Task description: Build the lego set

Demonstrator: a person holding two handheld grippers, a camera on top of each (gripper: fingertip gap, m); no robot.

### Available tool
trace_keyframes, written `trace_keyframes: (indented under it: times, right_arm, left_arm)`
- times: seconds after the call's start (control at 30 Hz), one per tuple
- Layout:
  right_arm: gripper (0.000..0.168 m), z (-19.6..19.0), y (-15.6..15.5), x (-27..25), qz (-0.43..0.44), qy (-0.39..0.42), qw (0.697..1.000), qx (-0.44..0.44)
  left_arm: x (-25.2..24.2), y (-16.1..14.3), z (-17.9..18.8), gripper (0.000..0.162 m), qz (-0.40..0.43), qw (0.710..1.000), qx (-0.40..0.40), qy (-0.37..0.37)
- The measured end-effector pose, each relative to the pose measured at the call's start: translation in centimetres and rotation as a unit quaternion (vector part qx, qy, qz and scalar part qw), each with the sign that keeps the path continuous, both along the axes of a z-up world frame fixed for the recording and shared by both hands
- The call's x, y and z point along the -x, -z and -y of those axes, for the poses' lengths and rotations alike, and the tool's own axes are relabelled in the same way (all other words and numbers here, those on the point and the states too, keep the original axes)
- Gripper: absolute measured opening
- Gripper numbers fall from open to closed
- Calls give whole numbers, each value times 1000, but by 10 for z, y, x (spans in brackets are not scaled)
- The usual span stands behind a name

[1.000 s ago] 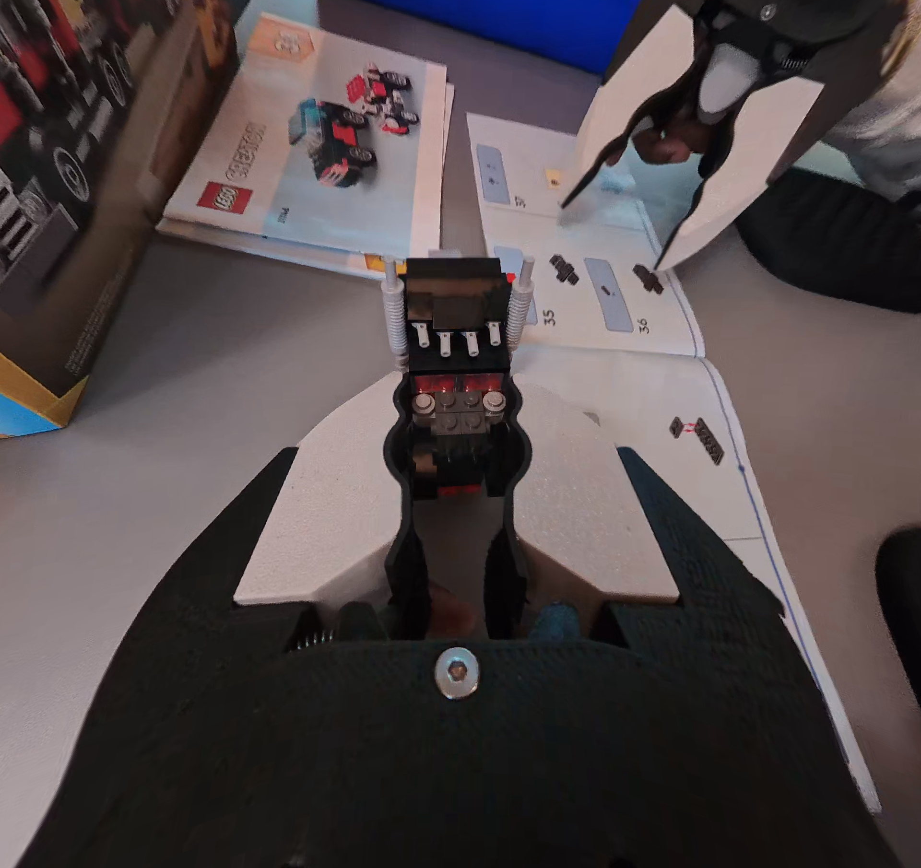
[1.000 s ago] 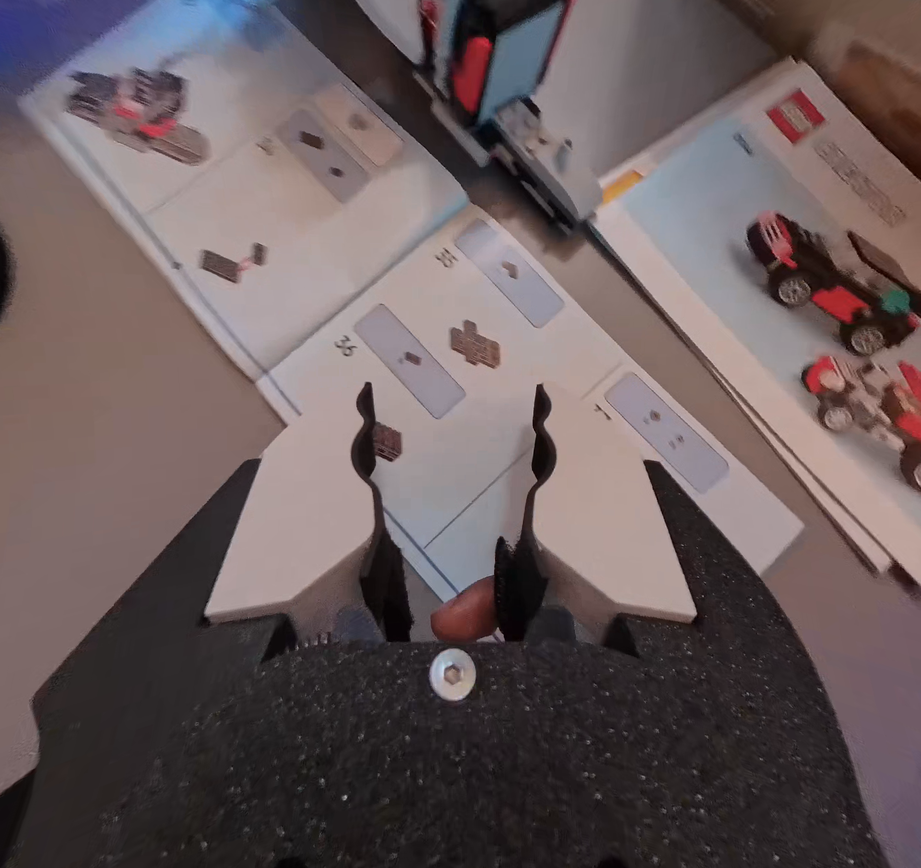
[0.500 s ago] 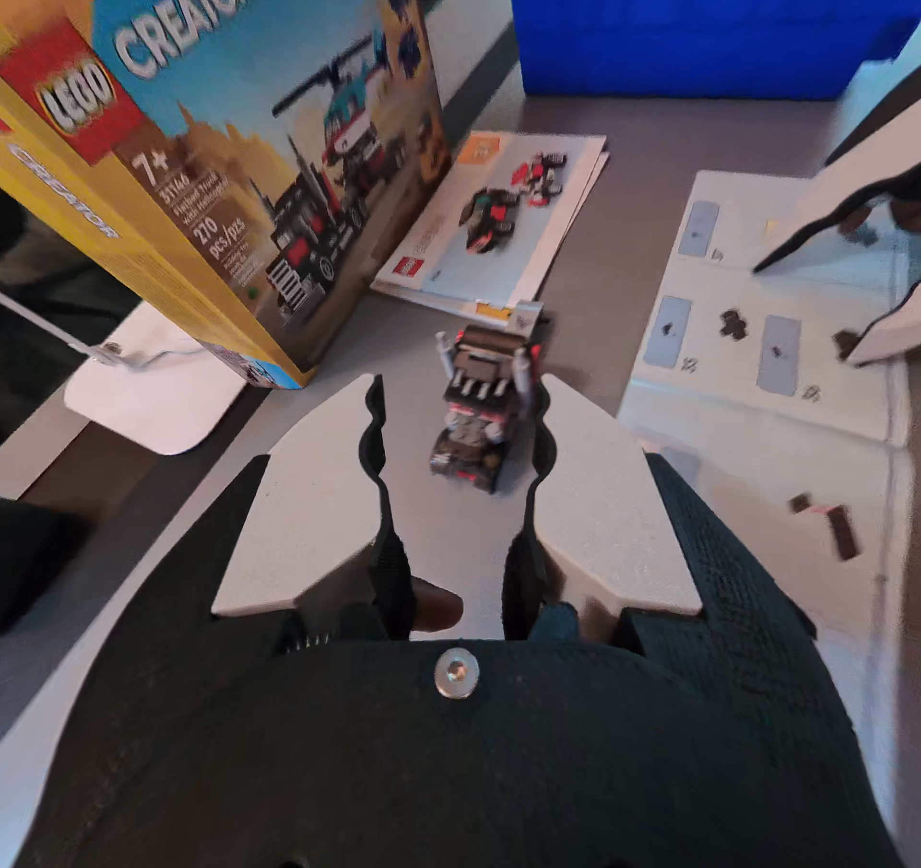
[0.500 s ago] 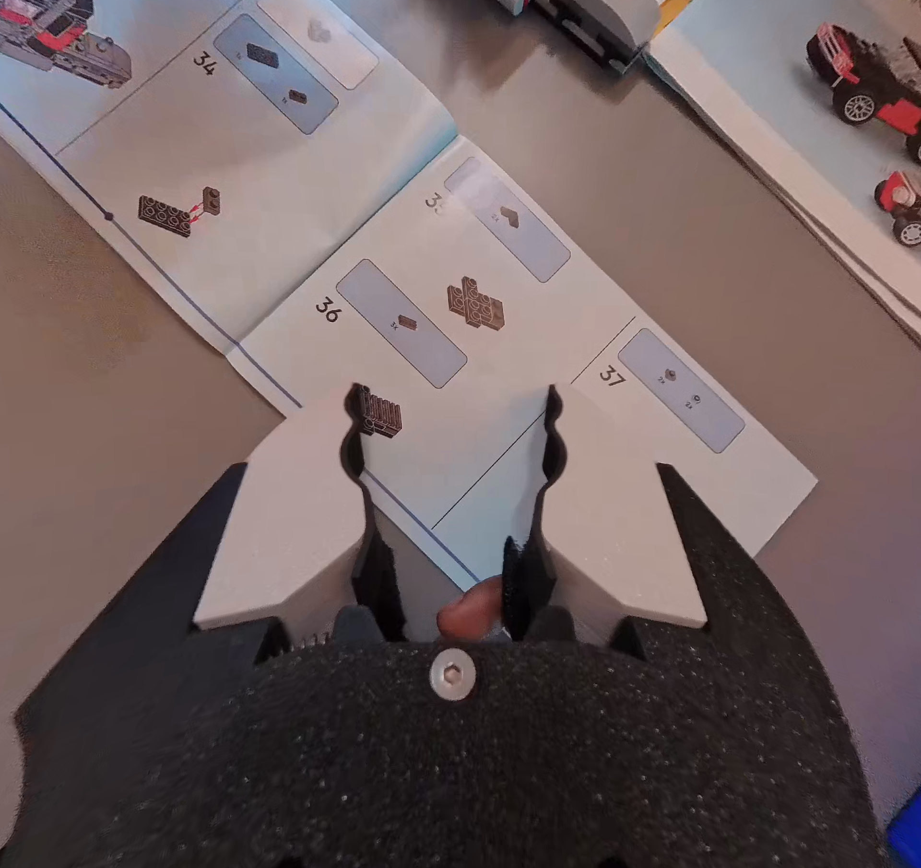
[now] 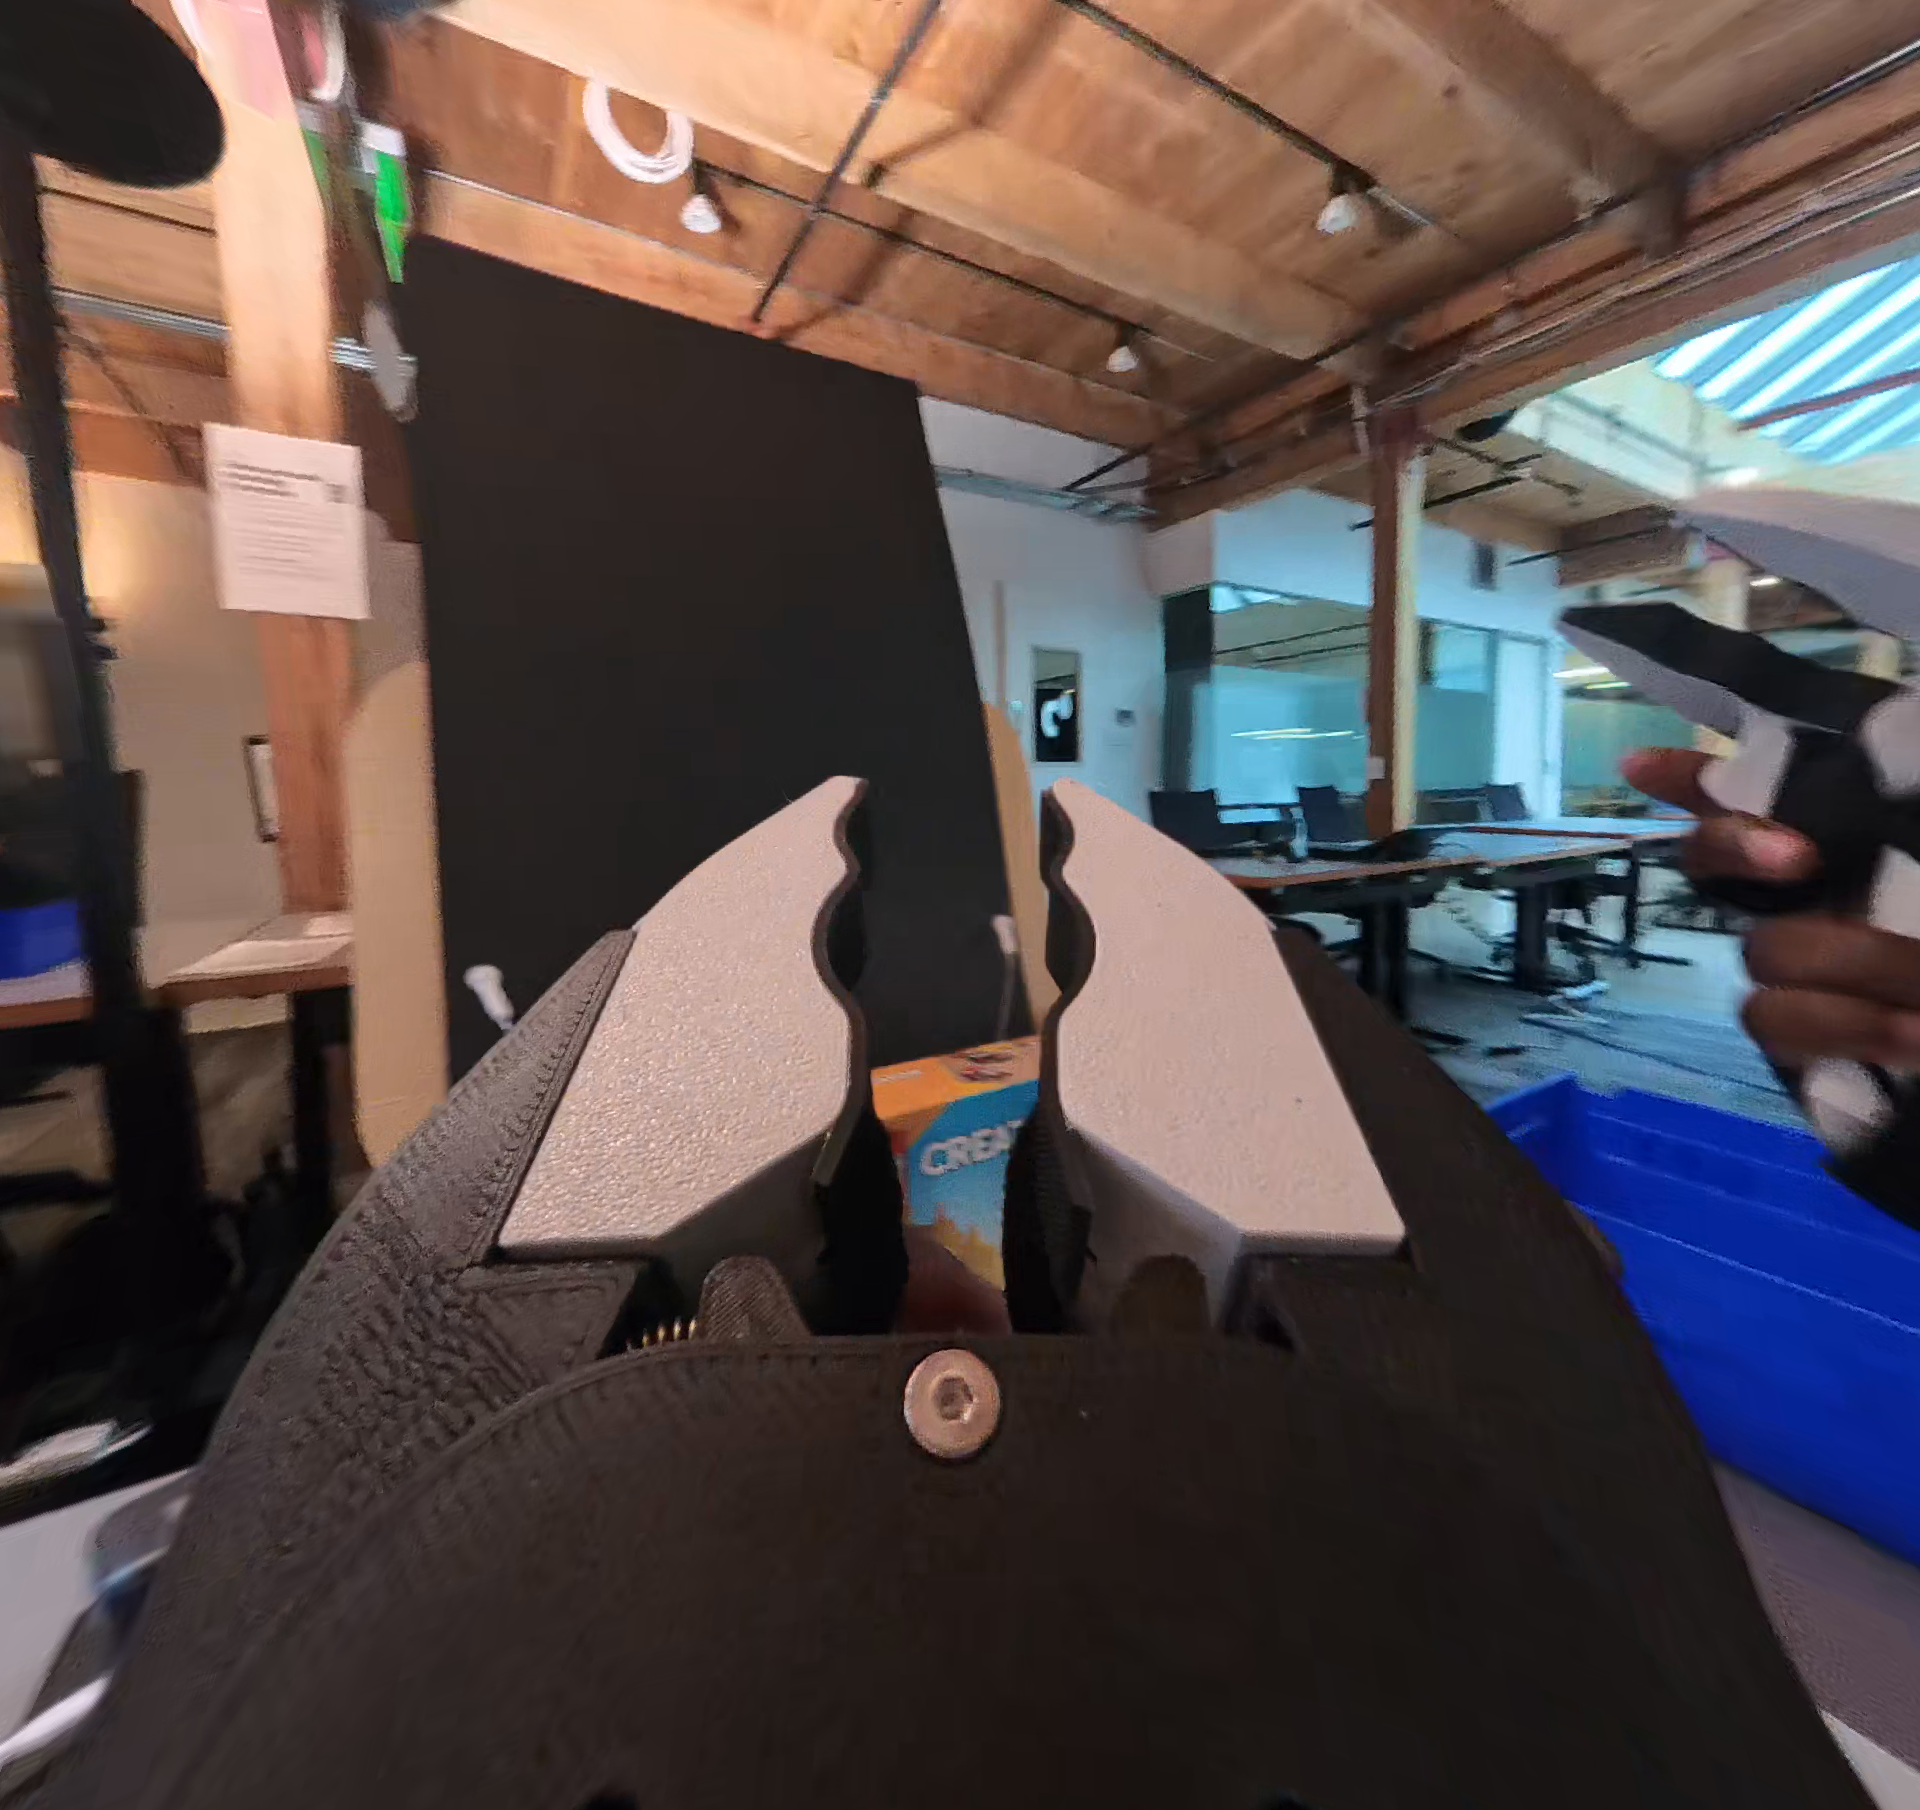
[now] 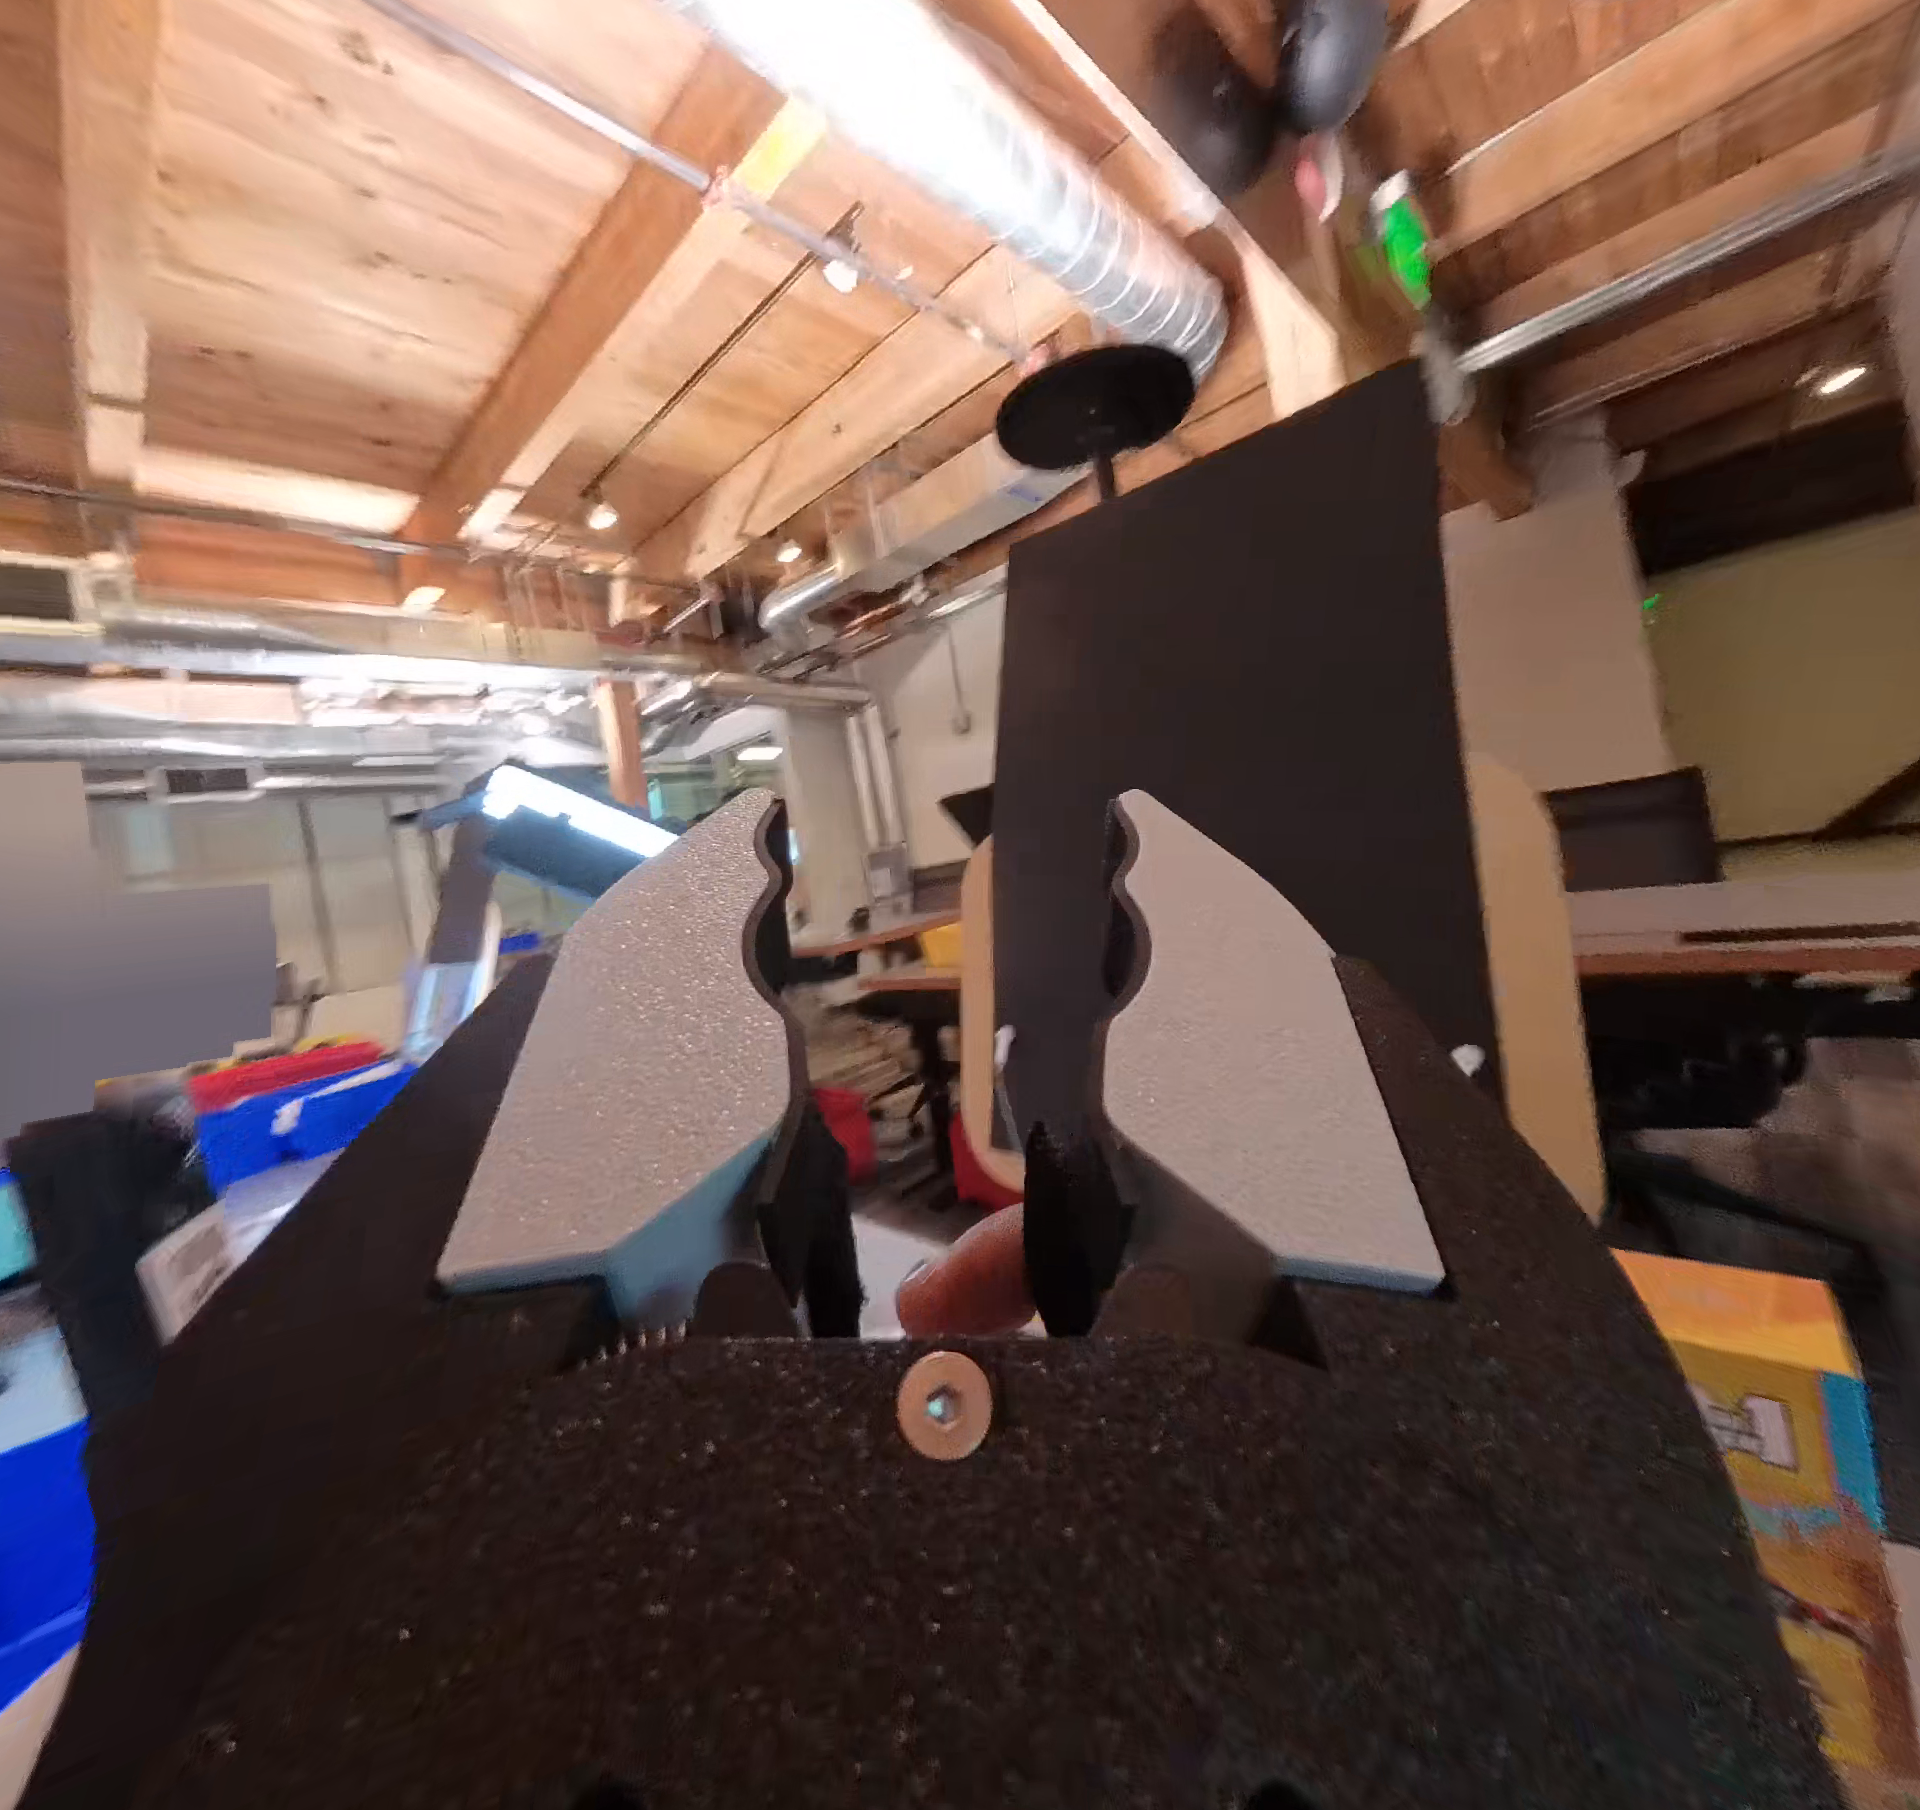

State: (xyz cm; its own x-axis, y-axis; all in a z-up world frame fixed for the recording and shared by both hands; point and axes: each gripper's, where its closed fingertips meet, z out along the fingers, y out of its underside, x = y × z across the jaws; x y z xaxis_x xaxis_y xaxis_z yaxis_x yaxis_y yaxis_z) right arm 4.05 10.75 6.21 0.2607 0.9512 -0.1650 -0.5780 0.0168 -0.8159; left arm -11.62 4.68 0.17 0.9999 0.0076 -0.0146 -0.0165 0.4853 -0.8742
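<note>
Wooden beams and ceiling boards (image 5: 1226, 67) fill the upper part of both wrist views, since both claws point up and out across the room rather than down at the bench. The left claw (image 5: 951, 804) holds nothing; its two grey fingers (image 5: 717, 1022) stand a moderate gap apart, and a tall black panel (image 5: 665, 638) rises behind them. Through the lower part of that gap shows a strip of the orange and blue lego box (image 5: 961, 1152), standing beyond the claw. A blue bin (image 5: 1704, 1241) sits low at the right of this view. Above it the right claw appears, blurred, gripped by a person's hand (image 5: 1829, 981) at the right edge.

In the right wrist view the right claw (image 6: 945, 815) is likewise empty, its fingers (image 6: 644, 1043) spread wider than the left claw's, with a fingertip of the holder visible at the base between them. The same black panel (image 6: 1226, 721) stands ahead and to the right. A silver duct (image 6: 935, 129) runs along the ceiling. The lego box (image 6: 1766, 1428) lies at the lower right edge, and blue bins (image 6: 281, 1126) sit at the left, partly blurred. The built model and the instruction pages are out of sight in both views.
</note>
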Motion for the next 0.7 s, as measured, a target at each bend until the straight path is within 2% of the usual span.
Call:
trace_keyframes:
  times: [0.07,0.1,0.2,0.33,0.43,0.5,0.6,0.7]
  right_arm:
    - [59,1,18,2,32,-34,999,29]
    - [58,3,33,1,41,-47,997,44]
    - [37,1,63,0,58,-62,996,32]
    - [44,2,97,19,187,-123,974,21]
    - [44,4,120,25,257,-125,958,-1]
    - [35,14,134,28,301,-163,939,-3]
    - [3,29,150,31,351,-194,915,-43]
    - [0,35,162,38,365,-216,904,-54]
  left_arm:
    - [14,-3,3,30,28,999,17,-17]
    - [16,2,5,30,50,998,27,2]
    - [17,25,9,26,78,994,45,69]
    - [20,49,-3,26,91,977,136,133]
    - [17,59,-7,26,86,972,160,151]
    - [8,68,-12,22,84,963,184,177]
    - [-8,84,-18,3,56,949,234,206]
    - [-18,88,-20,0,25,946,246,211]
